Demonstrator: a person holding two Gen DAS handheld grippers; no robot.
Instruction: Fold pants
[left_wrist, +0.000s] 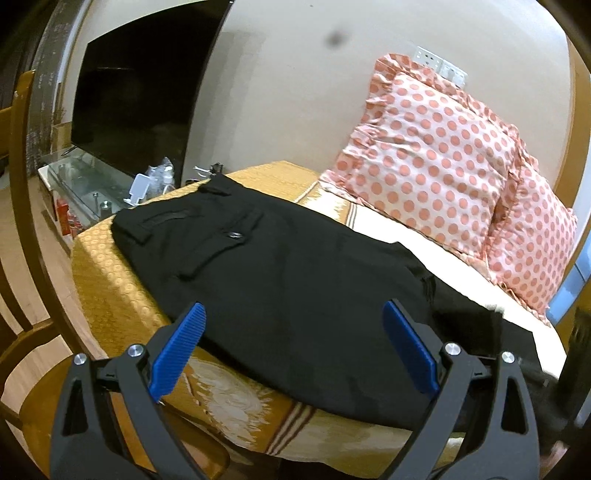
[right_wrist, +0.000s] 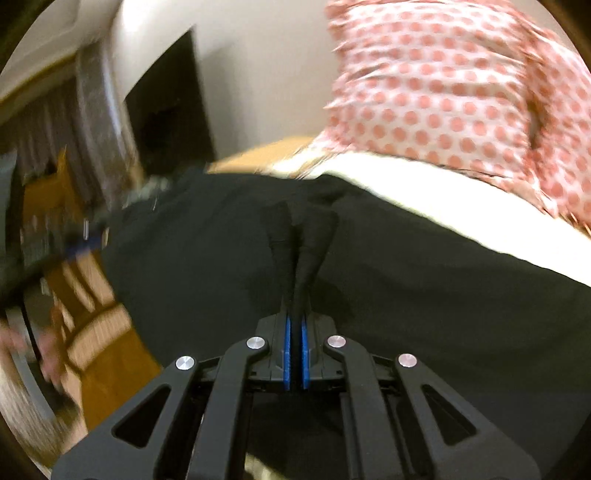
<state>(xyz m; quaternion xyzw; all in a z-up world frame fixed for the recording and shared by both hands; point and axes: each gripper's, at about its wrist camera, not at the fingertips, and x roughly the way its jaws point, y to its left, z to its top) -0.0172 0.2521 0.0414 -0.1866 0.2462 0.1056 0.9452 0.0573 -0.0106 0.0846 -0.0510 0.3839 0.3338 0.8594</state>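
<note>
Pants (left_wrist: 280, 280) flat on bed (left_wrist: 110, 295), reaching its near edge; bare sheet toward pillows (left_wrist: 424, 162). Left gripper (left_wrist: 293, 347) gapes above, empty. Right gripper (right_wrist: 295, 354) pinches a pants fold. No legible writing.

I could read no text, label, brand or number anywhere near the black pants (left_wrist: 280, 280) I was folding.

Black-framed left hand-held gripper (left_wrist: 293, 347) and right hand-held gripper (right_wrist: 295, 354), ribbed blue pads (left_wrist: 177, 354), silver screws (right_wrist: 257, 343)
</note>
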